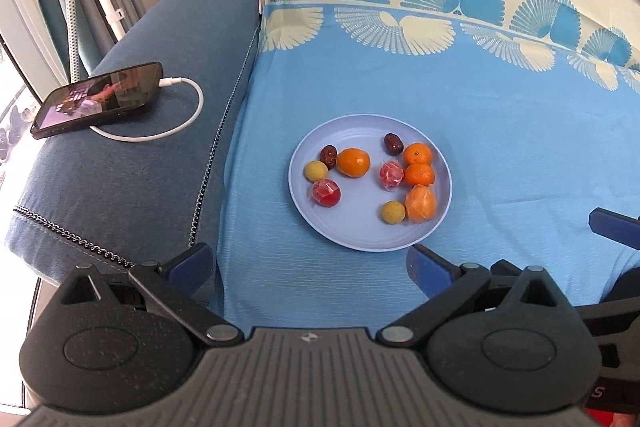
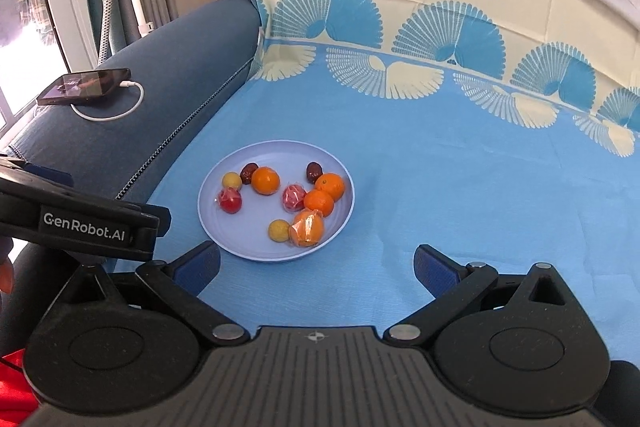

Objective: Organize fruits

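A pale blue plate [image 1: 352, 239] [image 2: 224, 239] lies on a blue cloth and holds several small fruits: oranges [image 1: 353, 162] [image 2: 265, 181], a wrapped orange [image 1: 420, 203] [image 2: 307, 228], two dark red dates [image 1: 329, 155], two yellow round fruits [image 1: 393, 212] [image 2: 279, 230], and two wrapped red fruits [image 1: 325, 193] [image 2: 230, 201]. My left gripper [image 1: 310, 269] is open and empty, just short of the plate's near rim. My right gripper [image 2: 318, 269] is open and empty, near the plate's front right. The left gripper's body [image 2: 80, 223] shows at the left of the right wrist view.
A phone [image 1: 96, 99] [image 2: 86, 85] on a white charging cable [image 1: 188, 107] lies on the dark blue sofa armrest [image 1: 140, 167] at left. The patterned blue and cream cloth [image 1: 500, 127] covers the seat and backrest. A window and curtain stand at far left.
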The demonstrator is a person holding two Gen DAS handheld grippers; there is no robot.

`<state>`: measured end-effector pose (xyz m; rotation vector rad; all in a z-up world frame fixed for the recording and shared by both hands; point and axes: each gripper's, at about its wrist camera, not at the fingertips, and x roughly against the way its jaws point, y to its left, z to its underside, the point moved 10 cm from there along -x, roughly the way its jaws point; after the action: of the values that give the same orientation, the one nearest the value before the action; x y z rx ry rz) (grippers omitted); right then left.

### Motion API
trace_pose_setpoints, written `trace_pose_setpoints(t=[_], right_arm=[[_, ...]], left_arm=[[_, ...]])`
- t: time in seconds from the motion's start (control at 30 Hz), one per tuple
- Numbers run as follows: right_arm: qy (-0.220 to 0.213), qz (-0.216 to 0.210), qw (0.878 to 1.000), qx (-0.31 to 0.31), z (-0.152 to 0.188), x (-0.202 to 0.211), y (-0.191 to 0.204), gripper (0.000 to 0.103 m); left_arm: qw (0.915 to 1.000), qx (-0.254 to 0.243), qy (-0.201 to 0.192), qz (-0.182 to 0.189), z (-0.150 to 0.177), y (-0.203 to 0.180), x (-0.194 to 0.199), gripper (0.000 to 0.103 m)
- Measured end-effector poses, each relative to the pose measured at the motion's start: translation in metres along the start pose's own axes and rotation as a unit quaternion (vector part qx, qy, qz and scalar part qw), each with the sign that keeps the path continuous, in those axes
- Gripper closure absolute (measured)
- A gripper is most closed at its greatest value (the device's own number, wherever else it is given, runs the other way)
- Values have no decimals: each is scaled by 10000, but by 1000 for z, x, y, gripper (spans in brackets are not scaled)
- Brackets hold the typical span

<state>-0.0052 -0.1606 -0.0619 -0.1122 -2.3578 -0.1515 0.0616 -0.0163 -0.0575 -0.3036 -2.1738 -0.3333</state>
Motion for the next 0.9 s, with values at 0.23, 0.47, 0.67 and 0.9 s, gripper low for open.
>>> trace_pose_setpoints(t=[0.23, 0.47, 0.67, 0.9], right_arm=[[-50, 35, 10000, 51, -1, 2, 2, 1], [-62, 45, 9999, 71, -4, 3, 2, 1], [-55, 64, 9999, 68, -5, 4, 2, 1], [-55, 57, 9999, 90, -4, 4, 2, 1]], left_arm=[[9999, 19, 51, -104, 2, 5, 0, 0], [9998, -23, -11, -187, 0, 6, 2, 0], [9997, -1, 7, -233, 1, 8, 3, 0], [9997, -3, 7, -234, 1, 9, 2, 0]])
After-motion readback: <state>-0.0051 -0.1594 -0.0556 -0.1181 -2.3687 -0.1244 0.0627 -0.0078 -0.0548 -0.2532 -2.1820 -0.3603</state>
